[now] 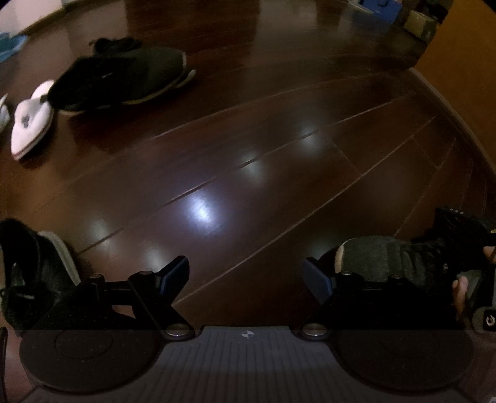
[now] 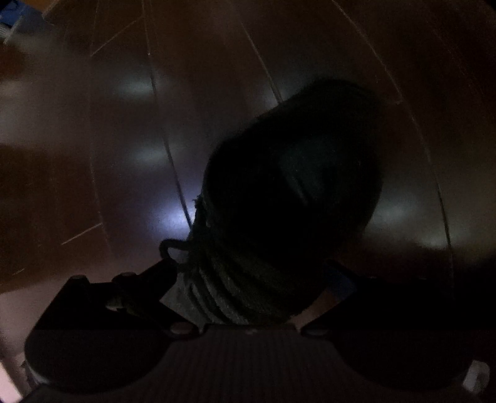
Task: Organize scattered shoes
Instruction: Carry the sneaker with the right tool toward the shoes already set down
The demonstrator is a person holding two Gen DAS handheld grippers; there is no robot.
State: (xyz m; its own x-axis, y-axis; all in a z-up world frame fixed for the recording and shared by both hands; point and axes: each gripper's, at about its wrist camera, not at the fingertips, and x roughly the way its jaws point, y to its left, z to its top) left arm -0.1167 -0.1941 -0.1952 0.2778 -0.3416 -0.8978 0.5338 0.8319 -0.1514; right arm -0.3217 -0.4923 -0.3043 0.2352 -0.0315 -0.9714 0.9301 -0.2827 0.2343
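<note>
In the right wrist view a dark sneaker (image 2: 294,186) with black laces fills the middle, its toe pointing away. My right gripper (image 2: 249,279) is shut on the sneaker's laced part, one finger on each side, above the floor. In the left wrist view the same sneaker (image 1: 387,257) shows at the right edge, with a person's fingers (image 1: 462,288) behind it. My left gripper (image 1: 247,276) is open over bare floor with nothing between its fingers. Another black sneaker (image 1: 124,77) lies at the far left, a white slipper (image 1: 31,121) touching its heel end. One more black shoe (image 1: 28,272) sits beside my left finger.
The floor is dark glossy wood planks (image 1: 248,155) with bright light reflections. A wooden wall or cabinet side (image 1: 465,77) rises at the right. Boxes (image 1: 418,21) and a blue item (image 1: 381,7) stand at the far end. Part of another white slipper (image 1: 2,111) shows at the left edge.
</note>
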